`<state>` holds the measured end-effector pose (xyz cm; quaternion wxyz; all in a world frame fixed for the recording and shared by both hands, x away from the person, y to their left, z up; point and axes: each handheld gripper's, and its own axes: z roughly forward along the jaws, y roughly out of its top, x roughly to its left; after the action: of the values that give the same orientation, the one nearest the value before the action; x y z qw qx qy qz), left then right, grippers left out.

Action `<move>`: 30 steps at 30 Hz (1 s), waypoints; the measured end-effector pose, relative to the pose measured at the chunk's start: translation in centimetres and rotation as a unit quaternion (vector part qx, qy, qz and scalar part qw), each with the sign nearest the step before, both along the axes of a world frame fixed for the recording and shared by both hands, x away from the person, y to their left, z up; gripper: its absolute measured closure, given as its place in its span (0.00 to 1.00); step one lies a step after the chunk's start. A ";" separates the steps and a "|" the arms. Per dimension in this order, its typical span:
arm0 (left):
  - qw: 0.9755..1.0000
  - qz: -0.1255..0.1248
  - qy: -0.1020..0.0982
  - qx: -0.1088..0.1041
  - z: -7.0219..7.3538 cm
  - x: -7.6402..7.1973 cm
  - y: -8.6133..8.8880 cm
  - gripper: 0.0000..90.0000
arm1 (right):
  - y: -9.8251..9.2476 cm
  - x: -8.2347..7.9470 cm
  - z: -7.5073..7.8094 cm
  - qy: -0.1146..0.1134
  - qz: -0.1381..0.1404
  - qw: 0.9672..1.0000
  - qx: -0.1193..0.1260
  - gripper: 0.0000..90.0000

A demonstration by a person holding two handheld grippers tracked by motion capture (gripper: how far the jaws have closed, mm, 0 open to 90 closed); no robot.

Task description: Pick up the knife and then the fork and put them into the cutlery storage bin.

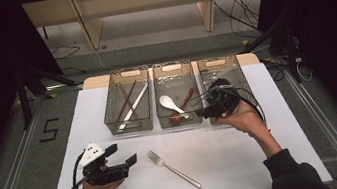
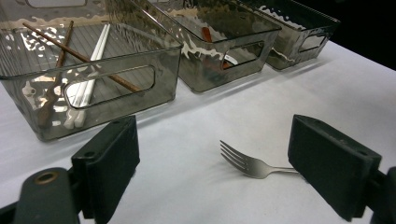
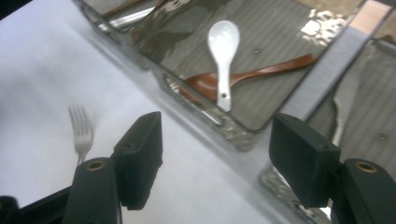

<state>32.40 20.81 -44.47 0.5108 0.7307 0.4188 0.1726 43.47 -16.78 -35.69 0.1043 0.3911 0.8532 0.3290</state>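
A metal fork (image 1: pixel 173 168) lies flat on the white worktop (image 1: pixel 236 155), out in the open between the two hands. Its long axis runs diagonally: tines toward the far left, handle end toward the near right. To its left sits the left gripper (image 1: pixel 125 154), held low over the worktop, fingers (image 2: pixel 109 161) released and spread wide, nothing between them; from its own camera the fork's tines (image 2: pixel 233 155) show in the gap. Over on the right, the right gripper (image 1: pixel 205 110) hangs at the near edge of the bins, fingers (image 3: pixel 140 154) likewise parted and empty. Three smoky clear bins line the far side: the left bin (image 1: pixel 128 108) holds chopsticks, the middle bin (image 1: pixel 177 100) a white spoon (image 1: pixel 172 105) crossing a brown wooden spoon (image 3: pixel 247 77), and the right bin (image 1: pixel 234 72) lies behind the right hand's gripper.
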 end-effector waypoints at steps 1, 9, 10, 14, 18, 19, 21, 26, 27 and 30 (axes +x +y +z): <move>1.000 0.001 0.000 -0.002 0.0 0.0 0.0 0.18 | 0.2 -0.2 -0.1 0.001 0.002 1.000 -0.001 0.39; 1.000 0.003 -0.002 -0.004 0.0 0.0 0.0 0.18 | 2.0 -2.0 -1.5 0.013 0.029 0.999 -0.010 0.38; 1.000 0.003 -0.002 -0.004 0.0 0.0 0.0 0.18 | 2.2 -2.3 -1.7 0.014 0.034 0.999 -0.012 0.38; 1.000 0.003 -0.002 -0.005 0.0 0.0 0.0 0.18 | 3.0 -3.2 -2.5 0.019 0.046 0.999 -0.010 0.38; 1.000 0.004 -0.001 -0.005 0.0 0.0 0.0 0.18 | 3.6 -4.0 -3.2 0.020 0.052 0.998 -0.011 0.38; 1.000 0.003 -0.002 -0.004 0.0 0.0 0.0 0.18 | 3.8 -4.2 -3.3 0.021 0.051 0.998 -0.010 0.38; 1.000 0.004 -0.002 -0.005 0.0 0.0 0.0 0.18 | 4.1 -4.6 -3.6 0.024 0.056 0.998 -0.009 0.38; 1.000 0.004 -0.001 -0.004 0.0 0.0 0.0 0.18 | 5.0 -5.7 -4.6 0.027 0.071 0.997 -0.012 0.38; 1.000 0.004 -0.001 -0.004 0.0 0.0 0.0 0.18 | 5.2 -5.9 -4.8 0.030 0.076 0.997 -0.011 0.38; 1.000 0.004 -0.002 -0.004 0.0 0.0 0.0 0.18 | 5.9 -6.5 -5.6 0.034 0.085 0.996 -0.018 0.38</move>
<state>32.35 20.78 -44.46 0.5137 0.7267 0.4216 0.1741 37.01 -10.91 -41.27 0.0539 0.3263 0.8922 0.3076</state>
